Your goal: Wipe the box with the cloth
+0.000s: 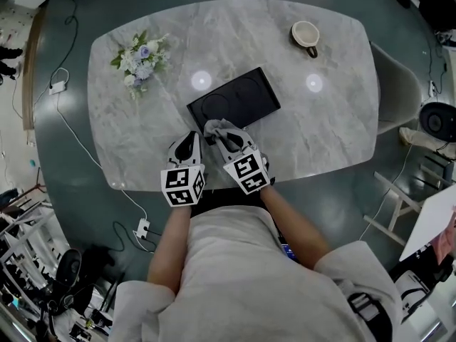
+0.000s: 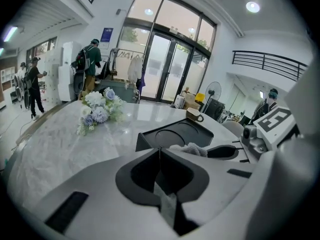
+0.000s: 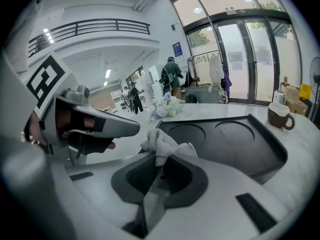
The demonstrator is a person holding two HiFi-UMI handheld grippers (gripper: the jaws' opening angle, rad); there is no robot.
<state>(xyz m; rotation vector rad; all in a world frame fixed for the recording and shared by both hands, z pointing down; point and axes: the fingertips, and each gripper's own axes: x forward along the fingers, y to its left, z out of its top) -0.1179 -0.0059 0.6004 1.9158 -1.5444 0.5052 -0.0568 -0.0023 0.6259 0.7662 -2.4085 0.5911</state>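
Grey cloth (image 3: 162, 146): right hand-held gripper (image 3: 159, 168) clamping it by box (image 3: 240, 141); left hand-held gripper (image 2: 160, 158) sitting closed, empty. Flat overlapping strokes advised.

Items counted on the table (image 1: 320, 127): box (image 1: 233, 96), one; cloth (image 1: 218, 127), one; mug (image 1: 306, 35), one; bunch of flowers (image 1: 140, 60), one. Grippers, two: left gripper (image 1: 192, 138), right gripper (image 1: 222, 137).
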